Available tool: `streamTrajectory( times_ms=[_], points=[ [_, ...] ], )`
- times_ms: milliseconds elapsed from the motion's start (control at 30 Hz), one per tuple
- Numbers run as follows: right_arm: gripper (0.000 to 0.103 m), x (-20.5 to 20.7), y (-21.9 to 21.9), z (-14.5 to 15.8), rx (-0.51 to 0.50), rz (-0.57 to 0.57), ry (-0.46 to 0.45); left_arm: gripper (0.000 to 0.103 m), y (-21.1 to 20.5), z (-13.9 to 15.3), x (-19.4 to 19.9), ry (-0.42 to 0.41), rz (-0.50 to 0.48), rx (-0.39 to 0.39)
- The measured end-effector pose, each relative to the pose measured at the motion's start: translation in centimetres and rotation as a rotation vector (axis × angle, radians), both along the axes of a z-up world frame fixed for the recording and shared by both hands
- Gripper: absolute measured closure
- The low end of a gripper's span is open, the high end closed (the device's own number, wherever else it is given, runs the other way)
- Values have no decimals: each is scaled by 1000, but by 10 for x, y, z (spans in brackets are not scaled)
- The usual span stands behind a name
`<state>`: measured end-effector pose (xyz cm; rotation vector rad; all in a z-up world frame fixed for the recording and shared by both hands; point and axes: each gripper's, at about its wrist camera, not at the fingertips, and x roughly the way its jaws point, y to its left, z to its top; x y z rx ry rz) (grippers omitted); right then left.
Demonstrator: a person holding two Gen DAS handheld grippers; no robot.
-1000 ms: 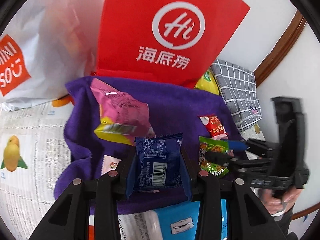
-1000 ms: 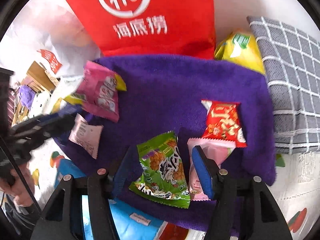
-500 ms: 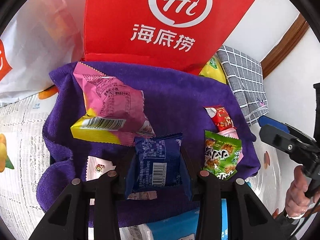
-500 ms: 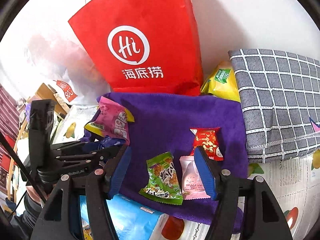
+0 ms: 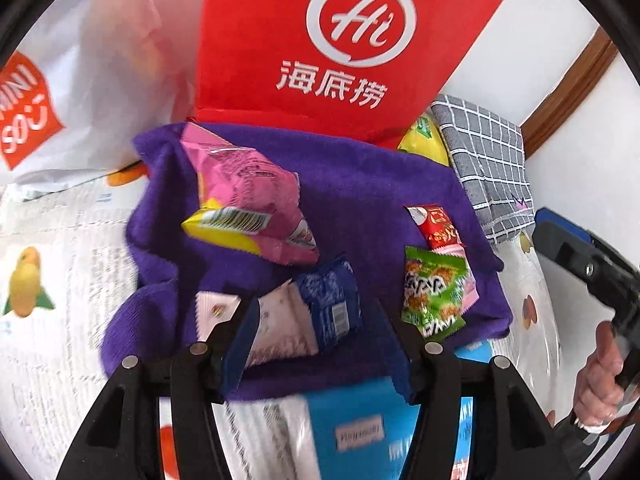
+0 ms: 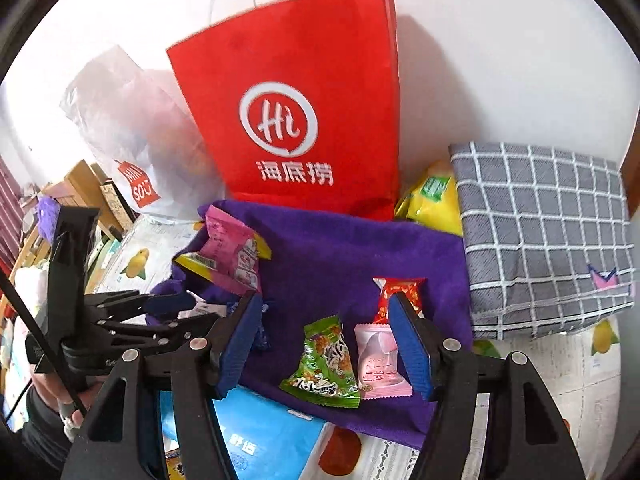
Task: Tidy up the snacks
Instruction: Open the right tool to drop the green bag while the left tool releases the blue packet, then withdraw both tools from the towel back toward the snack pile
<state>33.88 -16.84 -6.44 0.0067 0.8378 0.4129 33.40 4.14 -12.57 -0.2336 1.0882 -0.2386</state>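
A purple towel (image 5: 360,184) lies in front of a red paper bag (image 5: 340,40). On it lie a pink and yellow snack pack (image 5: 248,204), a blue wrapped snack (image 5: 332,304) resting on a white and pink packet (image 5: 280,332), a green packet (image 5: 434,296) and a red packet (image 5: 438,226). My left gripper (image 5: 316,344) is open, with the blue snack lying loose between its fingers. My right gripper (image 6: 328,344) is open and empty above the green packet (image 6: 324,364) and a pale pink packet (image 6: 378,364). The red packet (image 6: 396,292) lies just beyond.
A grey checked cloth (image 6: 540,232) lies right of the towel, with a yellow bag (image 6: 432,196) beside the red bag (image 6: 296,100). A white plastic bag (image 5: 80,80) stands at the left. A light blue pack (image 6: 260,436) and printed paper (image 5: 48,260) lie on the near side.
My left gripper has opened and let go of the blue snack, which now lies tilted on the white and pink packet. My right gripper has drawn back and up from the towel.
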Motion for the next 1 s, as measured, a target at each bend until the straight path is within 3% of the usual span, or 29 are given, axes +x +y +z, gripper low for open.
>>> streamTrajectory(
  times_ms=[200, 467, 567, 700, 1000],
  points=[
    [38, -34, 2, 13, 0, -18, -64, 47, 12, 34, -42, -115, 37, 29],
    [38, -92, -6, 12, -36, -75, -83, 47, 18, 58, -94, -169, 47, 23],
    [38, -110, -9, 1, -59, -53, -3, 49, 14, 61, -112, -154, -1, 8],
    [38, -133, -17, -9, -83, -73, 41, 49, 10, 66, -139, -169, -7, 8],
    [38, -181, -25, -40, -37, -117, 113, 47, 20, 65, -181, -169, 10, 3]
  ],
)
